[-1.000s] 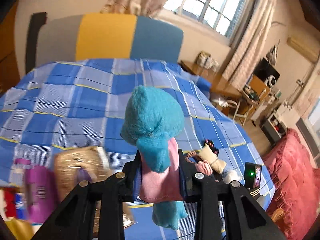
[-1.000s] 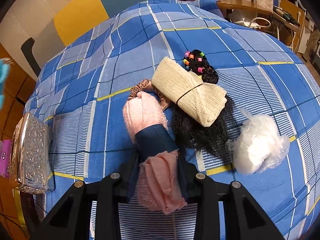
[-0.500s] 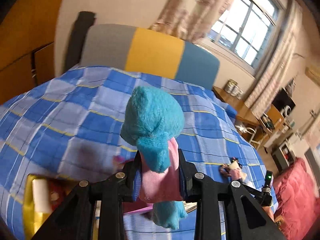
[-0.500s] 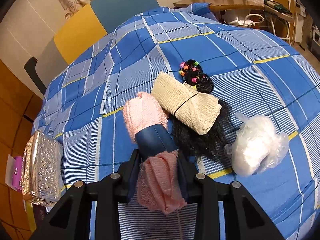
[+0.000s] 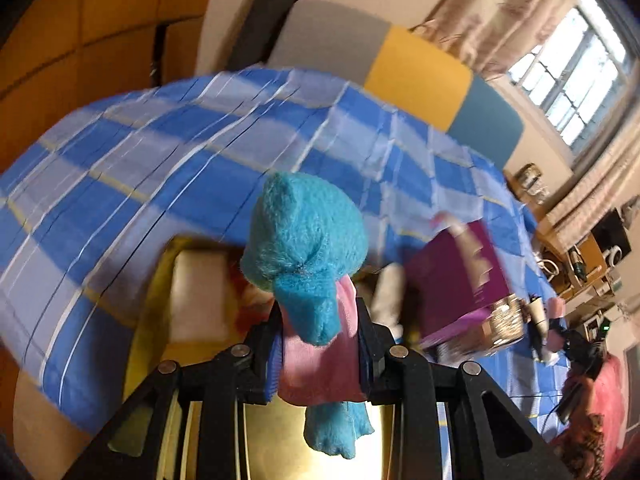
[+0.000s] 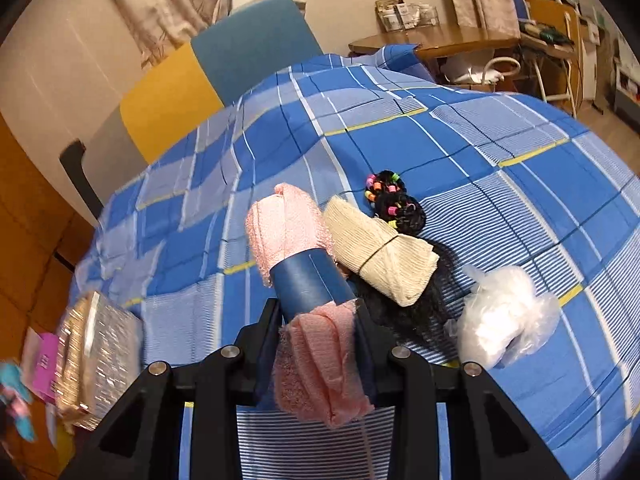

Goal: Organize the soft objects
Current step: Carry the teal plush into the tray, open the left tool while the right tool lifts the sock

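Left gripper [image 5: 318,344]: I found it clamped on teal toy [image 5: 306,236] | Right gripper [image 6: 316,340]: clamped on pink roll [image 6: 288,224] above bed [image 6: 500,136] | cream roll [image 6: 380,258] just beside

A blue checked bedcover [image 6: 500,184] with white and yellow lines lies over the bed. Behind it stands a headboard [image 6: 208,80] with grey, yellow and teal panels. A wooden table [image 6: 440,40] stands at the far side, and a window [image 5: 576,76] with beige curtains [image 5: 500,20] gives daylight. At the bed's edge stand a shiny embossed box [image 6: 96,356] and a purple box [image 5: 460,276].
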`<state>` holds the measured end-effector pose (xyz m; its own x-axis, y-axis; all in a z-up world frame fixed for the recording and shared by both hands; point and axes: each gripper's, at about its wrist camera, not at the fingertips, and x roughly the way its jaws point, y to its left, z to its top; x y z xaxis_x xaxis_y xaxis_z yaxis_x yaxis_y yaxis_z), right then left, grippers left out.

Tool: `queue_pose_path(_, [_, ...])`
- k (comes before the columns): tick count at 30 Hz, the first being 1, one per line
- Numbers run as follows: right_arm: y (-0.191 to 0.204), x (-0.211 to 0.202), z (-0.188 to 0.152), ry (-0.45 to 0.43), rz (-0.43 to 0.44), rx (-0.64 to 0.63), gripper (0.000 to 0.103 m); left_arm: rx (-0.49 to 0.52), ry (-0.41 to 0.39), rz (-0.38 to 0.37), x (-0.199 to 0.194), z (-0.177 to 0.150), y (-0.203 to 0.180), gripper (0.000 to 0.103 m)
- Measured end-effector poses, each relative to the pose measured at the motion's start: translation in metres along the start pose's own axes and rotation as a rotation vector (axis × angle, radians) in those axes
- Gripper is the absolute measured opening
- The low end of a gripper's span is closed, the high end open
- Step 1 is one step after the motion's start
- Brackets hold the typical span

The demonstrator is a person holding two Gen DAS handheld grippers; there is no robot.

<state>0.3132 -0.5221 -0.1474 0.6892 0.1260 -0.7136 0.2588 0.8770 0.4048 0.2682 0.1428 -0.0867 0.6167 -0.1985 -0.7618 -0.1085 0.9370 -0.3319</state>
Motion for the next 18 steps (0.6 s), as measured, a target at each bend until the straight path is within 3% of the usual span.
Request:
queue_pose_path(8, [0.032,-0.037,0.008,-0.060,0.044,-0.008,0.034,-0.008,0.112,0.024,0.020,-0.039,0.039,0.031])
queue_pose_path(18, [0.141,-0.104,0.005,-0.156,0.188,-0.146,0.034,0.024,0.199,0.085,0.033,-0.055,0.072,0.031])
